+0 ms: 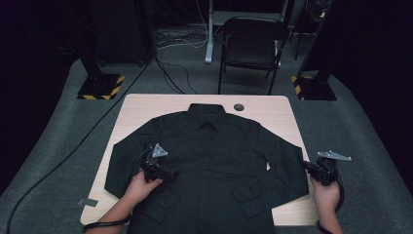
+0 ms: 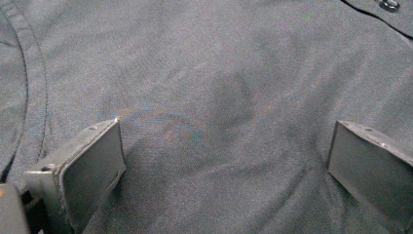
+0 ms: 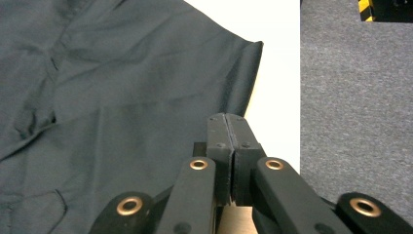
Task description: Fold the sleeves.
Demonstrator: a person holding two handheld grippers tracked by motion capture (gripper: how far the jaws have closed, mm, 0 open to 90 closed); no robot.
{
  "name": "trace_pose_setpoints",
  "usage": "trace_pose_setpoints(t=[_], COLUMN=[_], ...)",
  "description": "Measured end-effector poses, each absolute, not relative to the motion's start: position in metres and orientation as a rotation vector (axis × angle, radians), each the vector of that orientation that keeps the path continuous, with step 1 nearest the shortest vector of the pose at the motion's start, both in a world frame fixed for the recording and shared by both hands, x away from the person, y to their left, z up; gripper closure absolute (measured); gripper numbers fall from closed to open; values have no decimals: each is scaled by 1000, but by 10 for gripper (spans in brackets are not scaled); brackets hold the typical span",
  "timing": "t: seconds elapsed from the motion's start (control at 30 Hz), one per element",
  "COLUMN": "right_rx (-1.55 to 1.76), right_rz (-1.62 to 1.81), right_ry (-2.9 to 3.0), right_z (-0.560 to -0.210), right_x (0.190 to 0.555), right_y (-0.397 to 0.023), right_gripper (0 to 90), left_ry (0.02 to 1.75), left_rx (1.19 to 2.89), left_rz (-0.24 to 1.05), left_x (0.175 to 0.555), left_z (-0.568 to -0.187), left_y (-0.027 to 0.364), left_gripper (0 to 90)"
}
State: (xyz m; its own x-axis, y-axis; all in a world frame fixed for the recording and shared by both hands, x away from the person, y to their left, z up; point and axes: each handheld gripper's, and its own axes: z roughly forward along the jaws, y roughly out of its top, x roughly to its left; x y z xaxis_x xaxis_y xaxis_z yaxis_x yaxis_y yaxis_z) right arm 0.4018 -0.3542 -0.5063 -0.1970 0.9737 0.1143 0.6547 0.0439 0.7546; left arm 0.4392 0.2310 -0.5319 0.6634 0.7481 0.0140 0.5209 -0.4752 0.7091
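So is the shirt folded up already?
No, the black shirt lies spread flat on the table, buttoned, with both sleeves stretched out.

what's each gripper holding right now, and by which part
Right gripper is shut at the shirt's sleeve edge; a pinch cannot be told. Left gripper is open over it, holding nothing.

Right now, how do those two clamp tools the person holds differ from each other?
The left gripper has its jaws spread wide, with shirt fabric under the gap; the right gripper has its jaws pressed together. In the high view, the left gripper sits over the shirt's chest, while the right gripper is at the table's right edge, beside the sleeve. Both are black, each in one hand.
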Motion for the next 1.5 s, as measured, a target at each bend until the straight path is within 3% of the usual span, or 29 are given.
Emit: trace_pose_setpoints(t=[1.5], right_rx=[1451], right_rz=[1165], right_ry=[1963], right_z=[-462], right_x=[402], right_y=[-310], right_gripper=[900], left_ry=[976], left_rx=[2184], left_rz=[424], left_x=[439], left_z=[-532], left_y=[231], left_gripper=[0])
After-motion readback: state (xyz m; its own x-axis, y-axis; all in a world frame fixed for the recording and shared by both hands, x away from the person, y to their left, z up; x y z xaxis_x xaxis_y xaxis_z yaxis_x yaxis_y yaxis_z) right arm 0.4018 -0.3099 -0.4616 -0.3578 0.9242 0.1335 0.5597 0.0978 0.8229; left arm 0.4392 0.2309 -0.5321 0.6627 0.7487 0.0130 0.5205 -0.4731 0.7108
